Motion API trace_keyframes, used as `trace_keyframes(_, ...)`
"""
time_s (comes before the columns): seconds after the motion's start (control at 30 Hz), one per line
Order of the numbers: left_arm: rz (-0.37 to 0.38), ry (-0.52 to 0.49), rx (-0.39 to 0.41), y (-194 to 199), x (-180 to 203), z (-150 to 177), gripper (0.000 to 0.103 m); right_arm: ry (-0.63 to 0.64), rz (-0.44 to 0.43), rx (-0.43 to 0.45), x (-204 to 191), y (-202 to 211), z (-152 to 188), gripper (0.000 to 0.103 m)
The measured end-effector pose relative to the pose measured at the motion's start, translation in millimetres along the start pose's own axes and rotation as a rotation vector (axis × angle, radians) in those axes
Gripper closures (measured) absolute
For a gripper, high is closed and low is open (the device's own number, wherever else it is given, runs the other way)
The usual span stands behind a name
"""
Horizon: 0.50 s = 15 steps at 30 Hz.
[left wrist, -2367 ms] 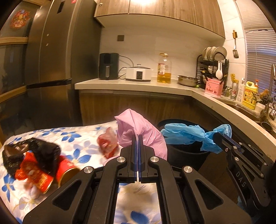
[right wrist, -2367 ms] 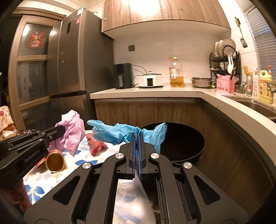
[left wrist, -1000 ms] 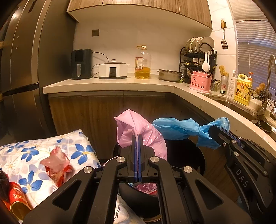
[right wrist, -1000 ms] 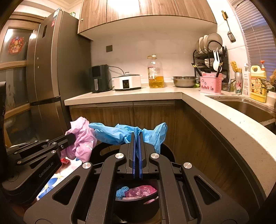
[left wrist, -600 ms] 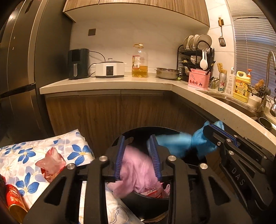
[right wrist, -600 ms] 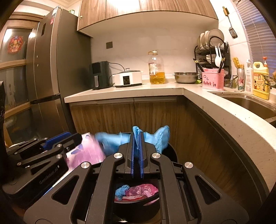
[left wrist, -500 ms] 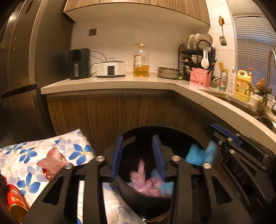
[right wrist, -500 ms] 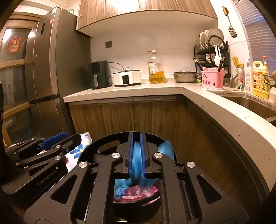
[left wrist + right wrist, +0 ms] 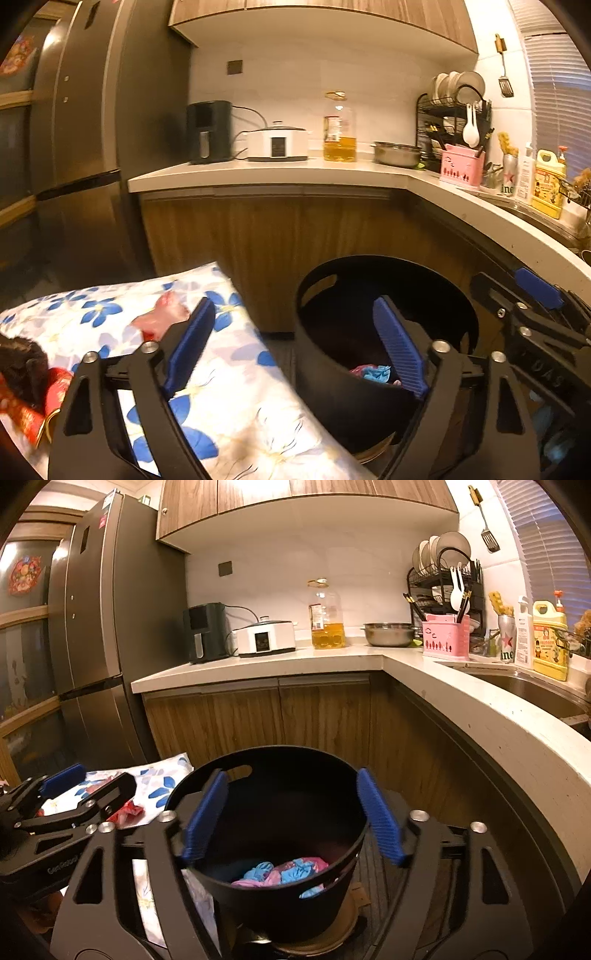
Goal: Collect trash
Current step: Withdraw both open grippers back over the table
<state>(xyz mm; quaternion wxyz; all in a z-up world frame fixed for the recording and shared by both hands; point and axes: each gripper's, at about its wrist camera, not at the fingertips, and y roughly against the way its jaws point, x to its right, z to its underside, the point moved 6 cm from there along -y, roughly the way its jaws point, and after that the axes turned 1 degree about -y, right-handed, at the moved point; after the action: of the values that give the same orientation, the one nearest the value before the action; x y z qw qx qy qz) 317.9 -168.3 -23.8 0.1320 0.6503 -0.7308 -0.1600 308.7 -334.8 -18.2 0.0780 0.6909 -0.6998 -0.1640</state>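
Note:
A black round bin [image 9: 280,897] stands on the floor beside the flowered table. Pink bag and blue glove trash [image 9: 284,873] lies in its bottom, also glimpsed in the left wrist view as a crumpled heap [image 9: 371,372]. My right gripper [image 9: 291,814] hovers over the bin [image 9: 332,387], jaws opening, nothing between them. My left gripper [image 9: 295,343] straddles the table edge and the bin rim, jaws opening and empty. A pink-red wrapper [image 9: 160,319] lies on the flowered tablecloth [image 9: 236,402]. A red can [image 9: 55,391] and a black bag [image 9: 18,360] sit at the left edge.
A wooden cabinet front [image 9: 295,716] and curved white counter [image 9: 480,709] wall in the bin at the back and right. A tall fridge [image 9: 92,627] stands at the left. The counter carries appliances, an oil bottle [image 9: 327,614], a steel bowl and a dish rack.
Both grippers opened from shut. The pink bag dropped from the left one and the blue glove from the right one into the bin. The left gripper shifted toward the table.

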Motion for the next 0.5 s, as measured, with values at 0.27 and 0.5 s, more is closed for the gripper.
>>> trace_keyframes(0.27, -0.048, 0.018, -0.006, 29, -20, 13, 0.006, 0.01, 0.003, -0.013, -13, 22, 7, 0.016)
trace_keyframes(0.5, -0.097, 0.032, -0.007, 51, -38, 22, 0.006, 0.018, 0.001, -0.016, -26, 39, 13, 0.016)
